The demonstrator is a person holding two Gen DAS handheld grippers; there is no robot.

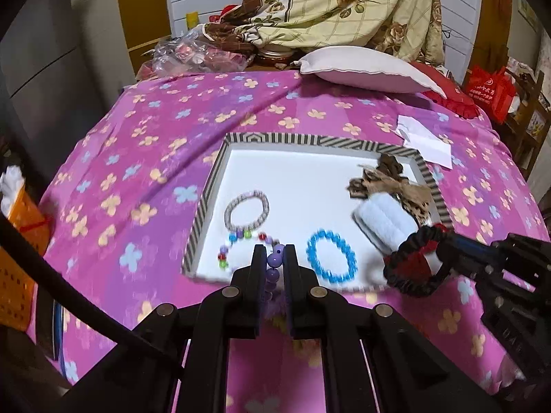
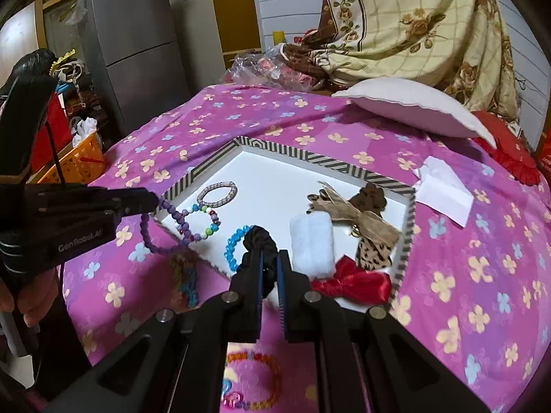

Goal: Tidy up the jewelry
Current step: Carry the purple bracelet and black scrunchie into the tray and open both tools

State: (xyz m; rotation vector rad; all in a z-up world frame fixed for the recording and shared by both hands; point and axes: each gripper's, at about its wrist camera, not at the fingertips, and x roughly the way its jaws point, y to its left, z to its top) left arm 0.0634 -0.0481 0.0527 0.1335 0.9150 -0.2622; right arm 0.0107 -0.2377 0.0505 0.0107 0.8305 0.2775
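Observation:
A striped-rim white tray (image 1: pixel 210 186) (image 2: pixel 213 161) lies on the pink floral bed. In it are a silver bracelet (image 1: pixel 246 210) (image 2: pixel 217 193), a multicolour bead bracelet (image 1: pixel 237 241) (image 2: pixel 203 223), a blue bead bracelet (image 1: pixel 331 256) (image 2: pixel 234 244), a white fluffy roll (image 1: pixel 382 223) (image 2: pixel 311 241), leopard and burlap bows (image 1: pixel 396 186) (image 2: pixel 365 223) and a red bow (image 2: pixel 354 282). My left gripper (image 1: pixel 274 254) (image 2: pixel 156 203) is shut on a purple bead bracelet (image 1: pixel 273 265) (image 2: pixel 151 234) at the tray's near-left edge. My right gripper (image 2: pixel 270 261) (image 1: pixel 444 241) is shut on a black scrunchie (image 2: pixel 260 241) (image 1: pixel 409 268) over the tray's near side.
An orange-yellow bead bracelet (image 2: pixel 255 378) and a colourful tassel (image 2: pixel 184 275) lie on the bed in front of the tray. White paper (image 1: pixel 423 141) (image 2: pixel 444 189) lies right of the tray. A pillow (image 1: pixel 365 69) (image 2: pixel 413 106) is behind it. An orange basket (image 2: pixel 75 161) stands left of the bed.

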